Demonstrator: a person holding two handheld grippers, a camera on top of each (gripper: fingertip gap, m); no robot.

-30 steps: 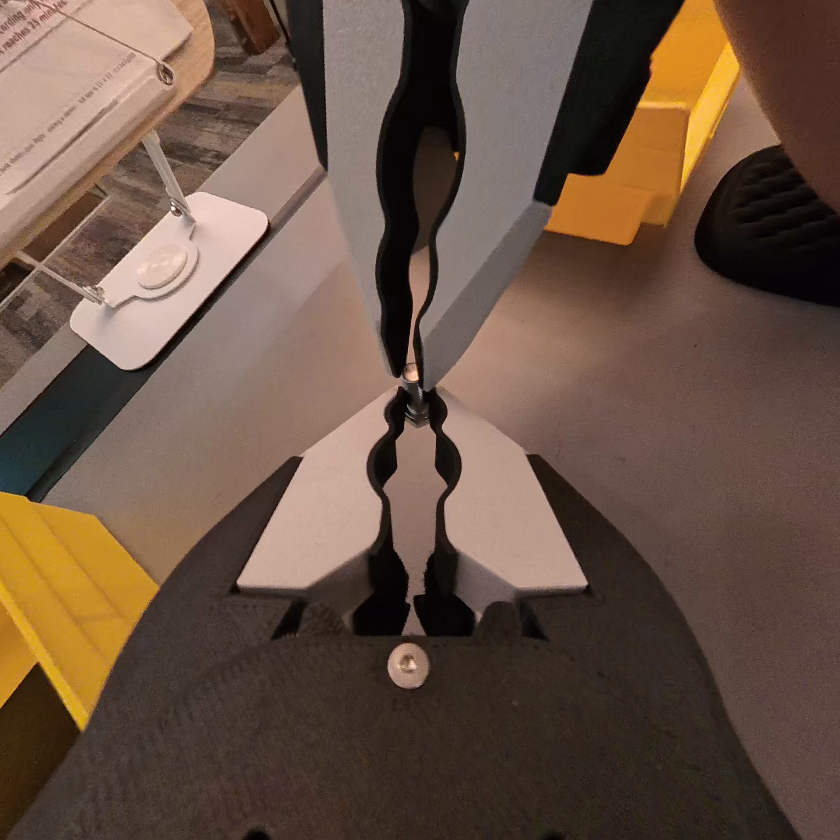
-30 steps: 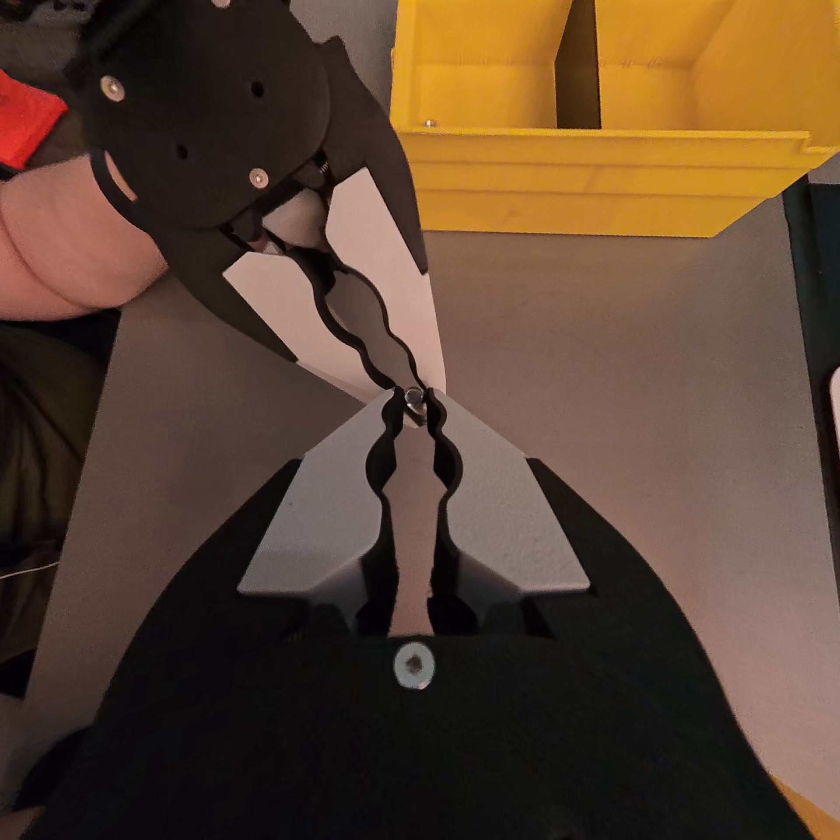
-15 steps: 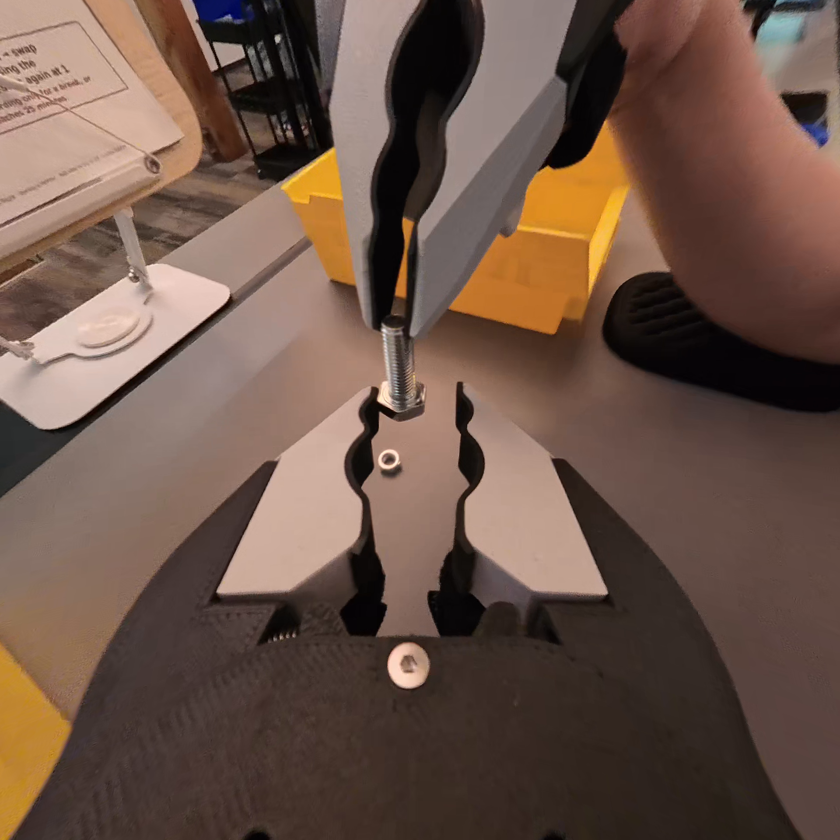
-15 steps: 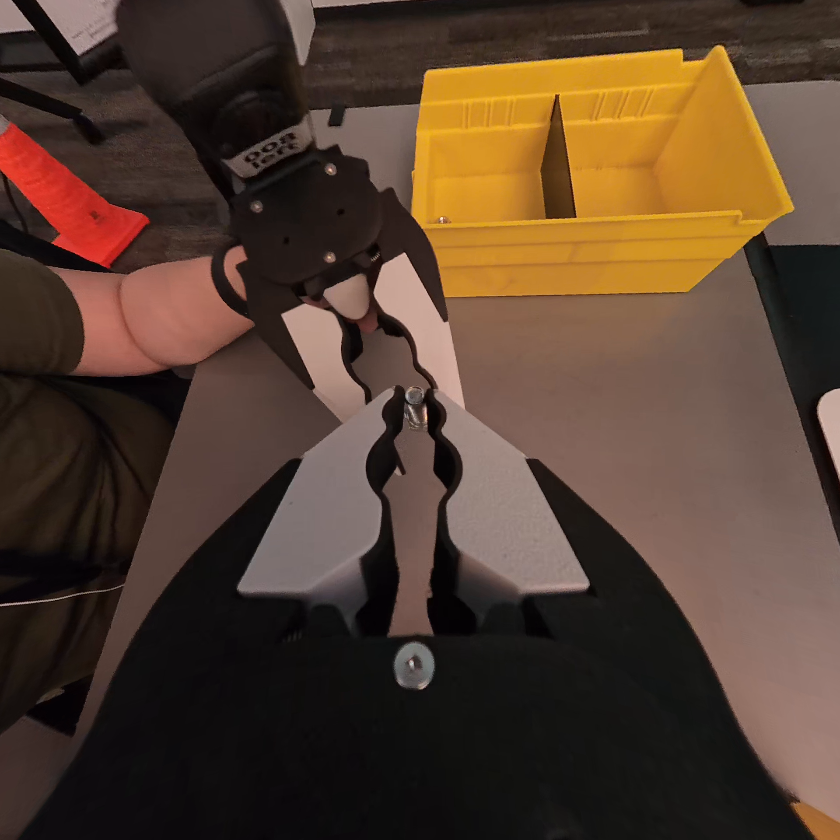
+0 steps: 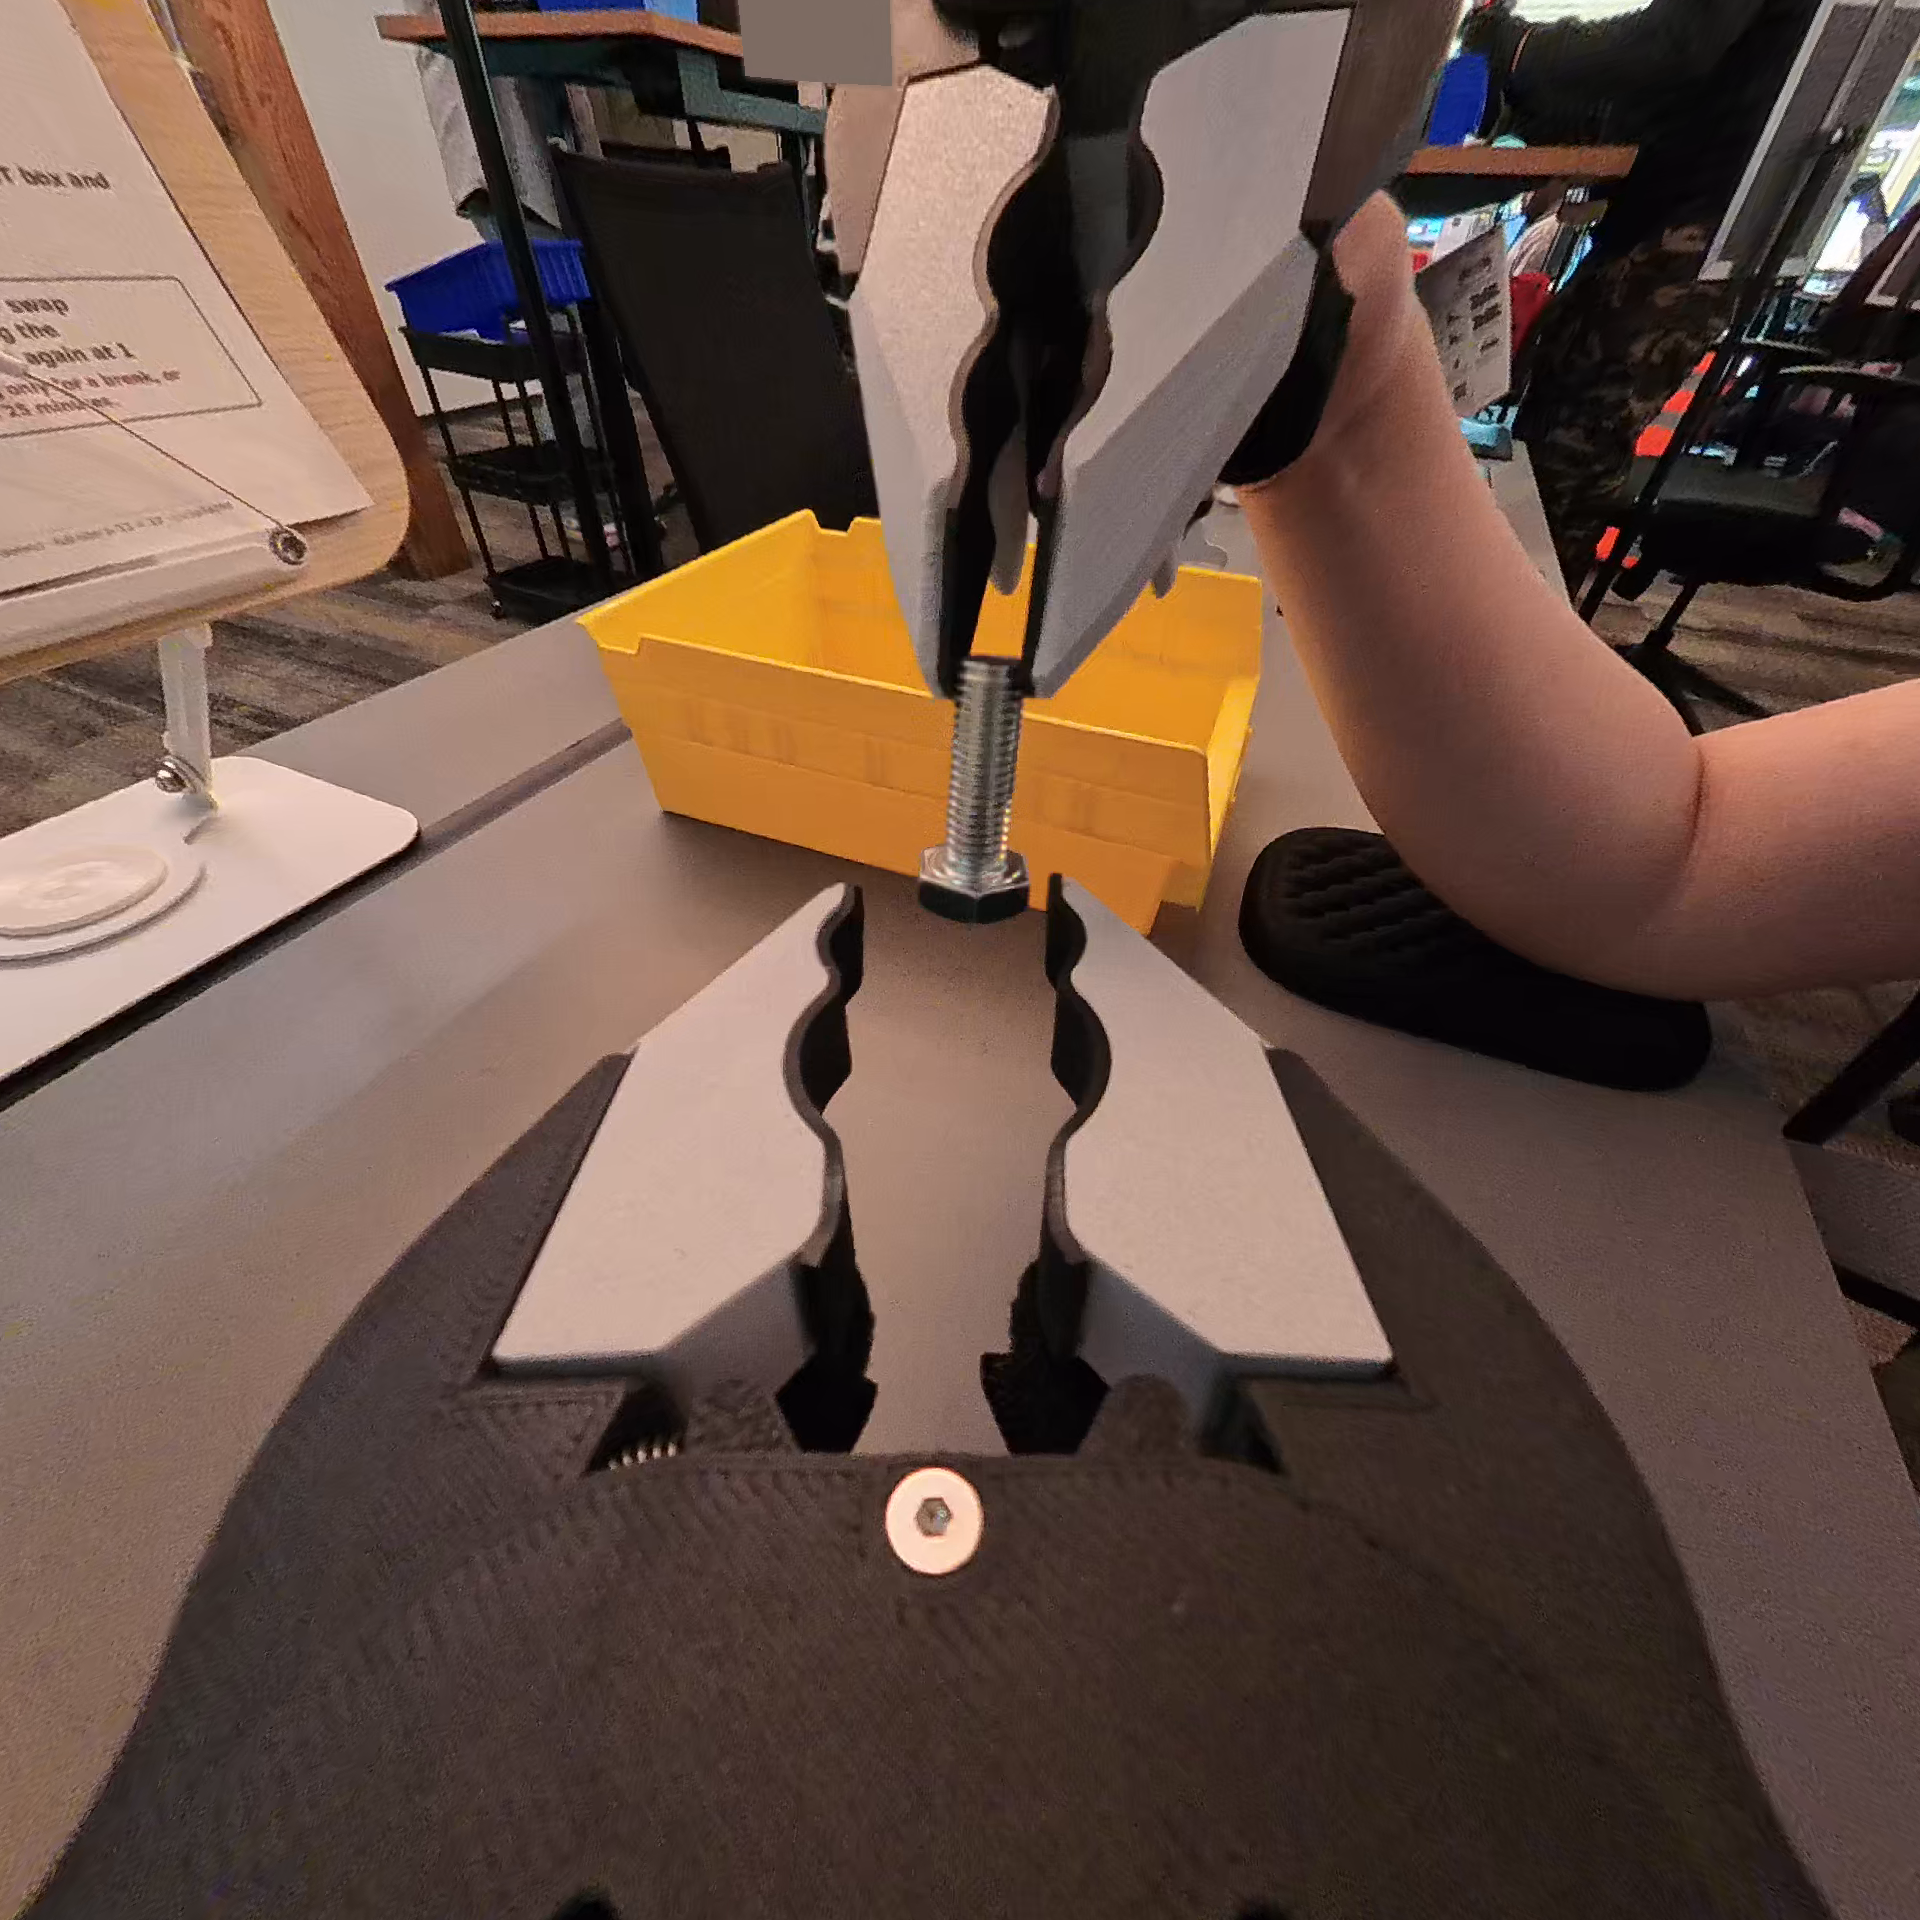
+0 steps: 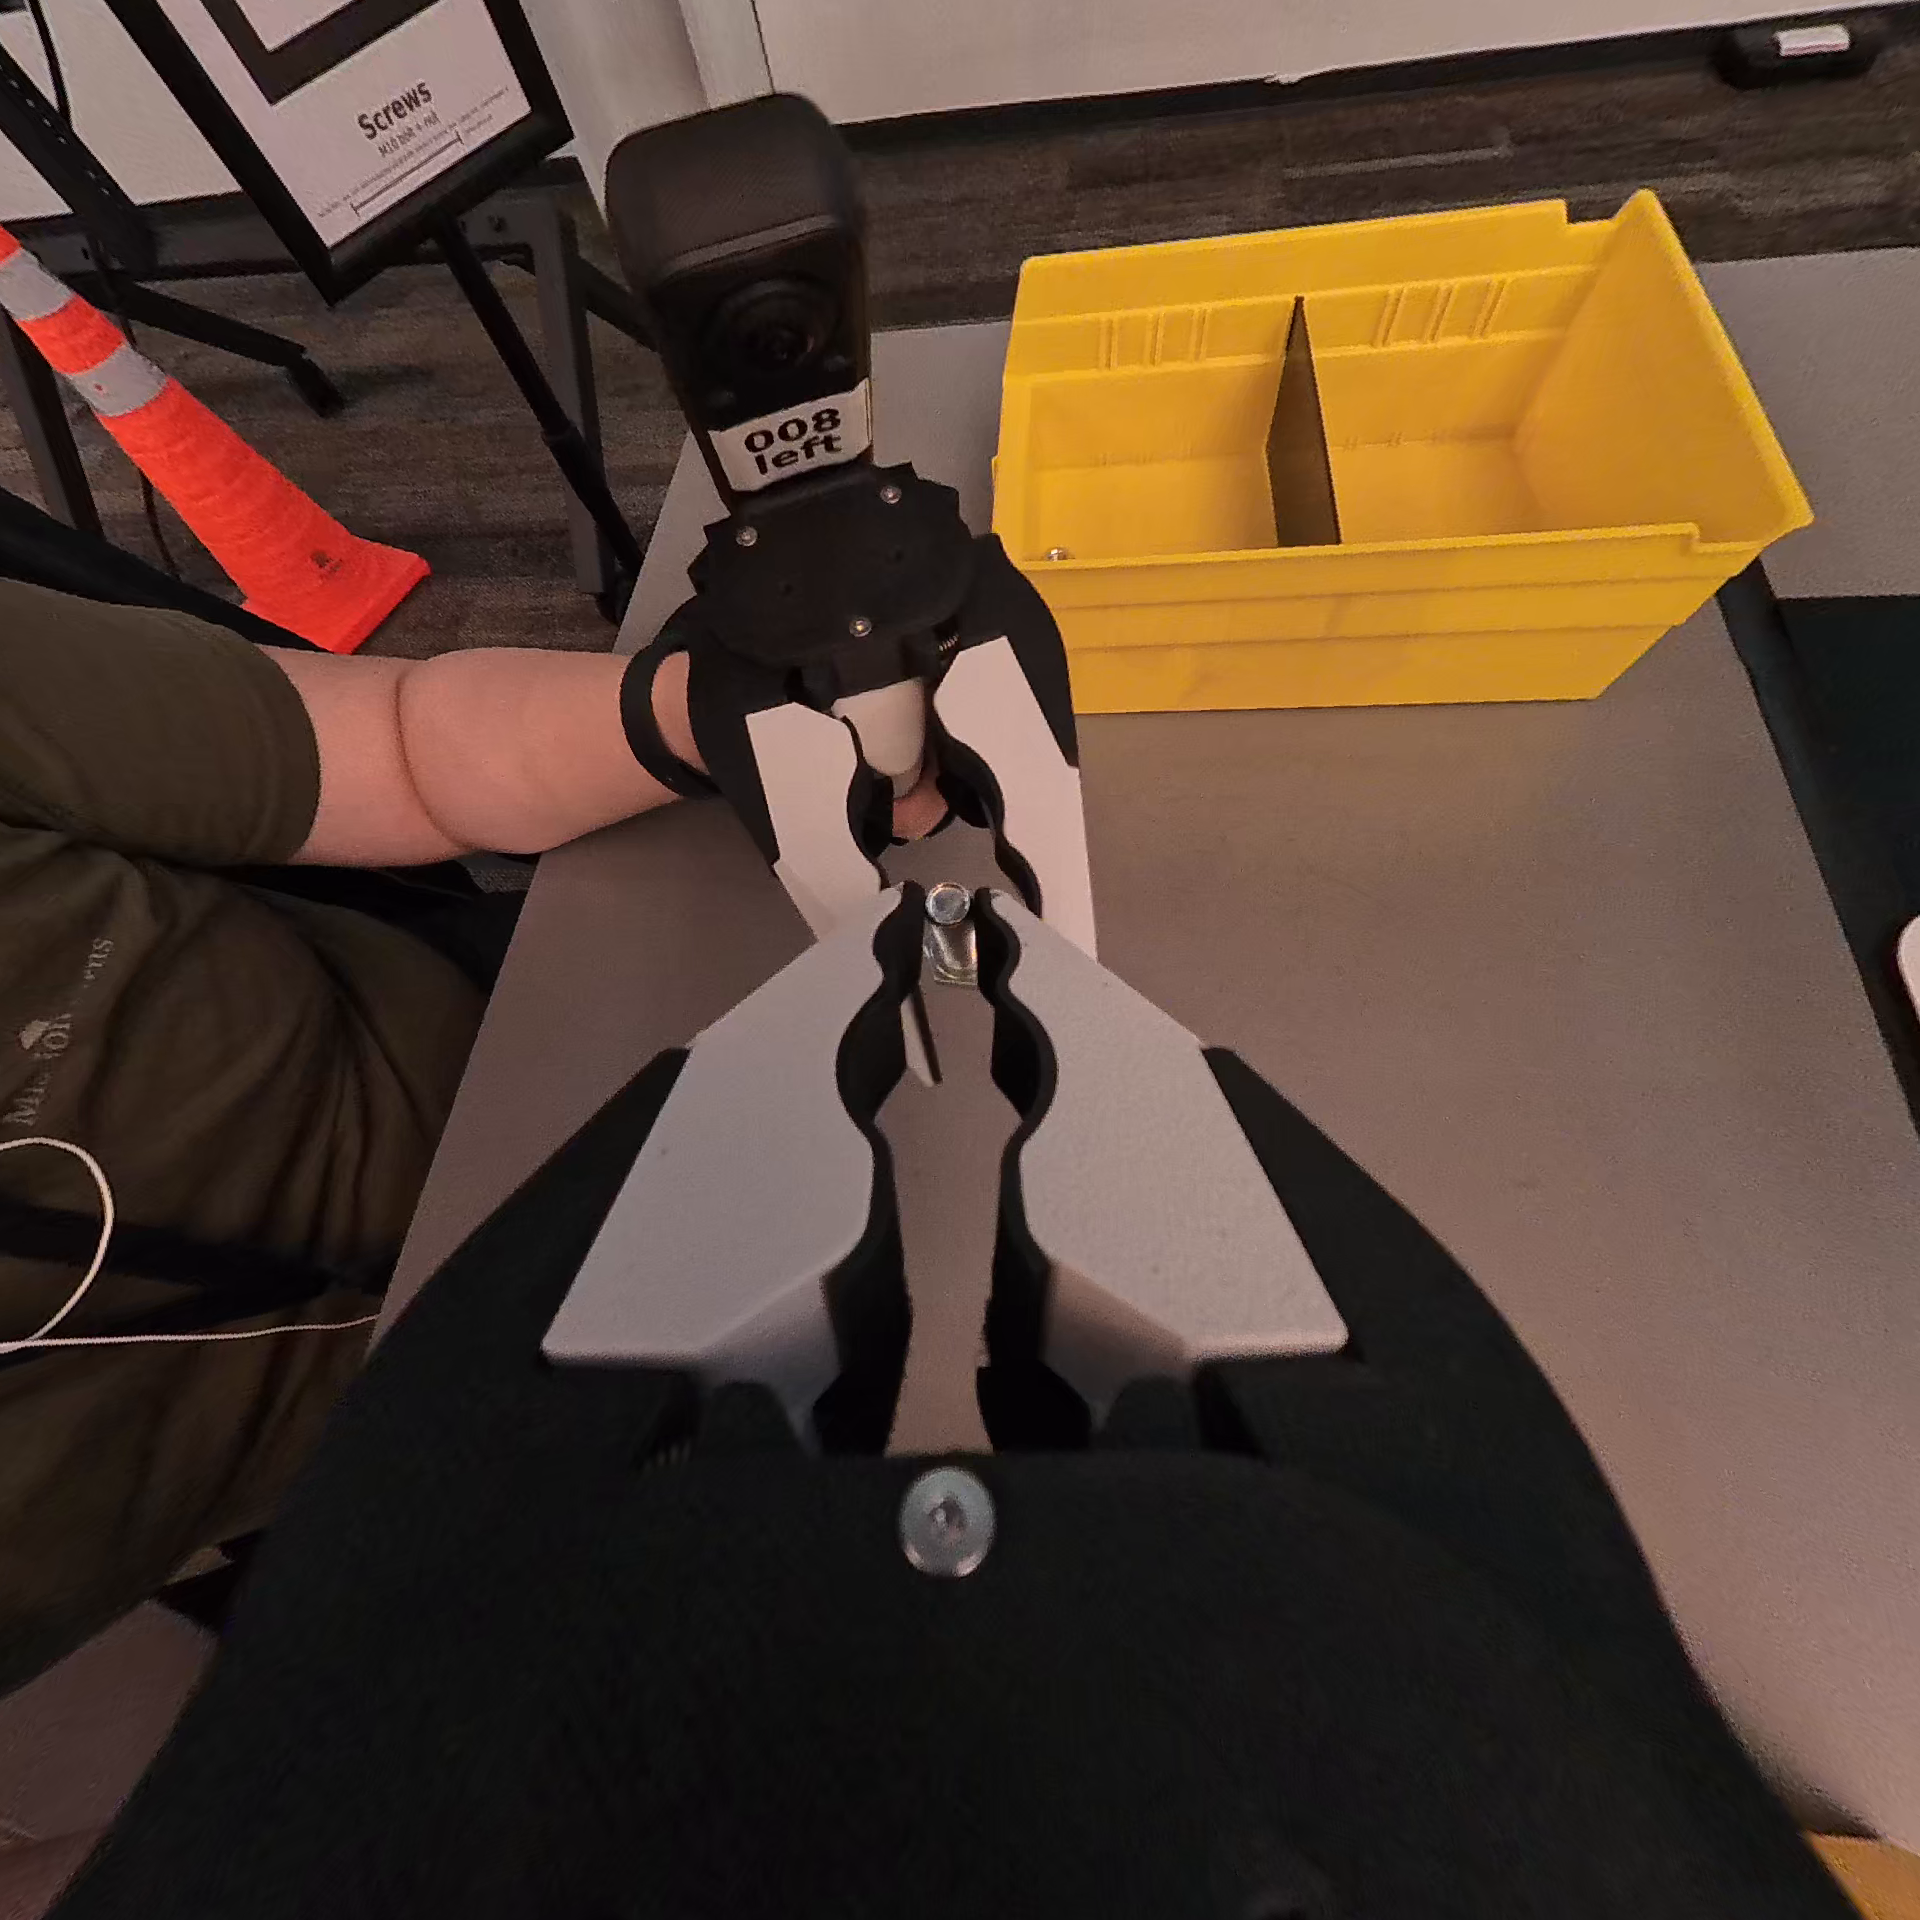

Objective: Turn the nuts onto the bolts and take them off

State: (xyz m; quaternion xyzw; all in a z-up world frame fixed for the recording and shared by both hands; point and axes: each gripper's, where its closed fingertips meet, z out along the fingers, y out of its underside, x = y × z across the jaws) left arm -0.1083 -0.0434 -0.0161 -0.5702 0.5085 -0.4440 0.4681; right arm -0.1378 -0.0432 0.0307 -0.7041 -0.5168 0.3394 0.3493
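A silver bolt (image 5: 981,774) hangs upright with its hex head down, just above the grey table (image 5: 416,1039). My right gripper (image 5: 987,675) comes down from above and is shut on the bolt's threaded end. In the right wrist view I look along the bolt (image 6: 945,906) between my own shut fingertips. My left gripper (image 5: 951,899) is open and empty, its fingertips either side of the bolt head without touching it. It also shows in the right wrist view (image 6: 935,862), opposite the right gripper. I see no loose nut in the left wrist view.
A yellow two-compartment bin (image 6: 1351,623) stands at the back of the table, with one small metal piece (image 6: 1055,554) in its left compartment. A black pad (image 5: 1455,977) lies under the right forearm. A white stand base (image 5: 208,862) sits at the left edge. The left gripper's tips are roughly 5 centimetres from the right gripper's.
The left gripper, shut at the bolt a second ago, has opened. A nut then lay on the table between its fingers and has since left view. The right gripper has raised the bolt.
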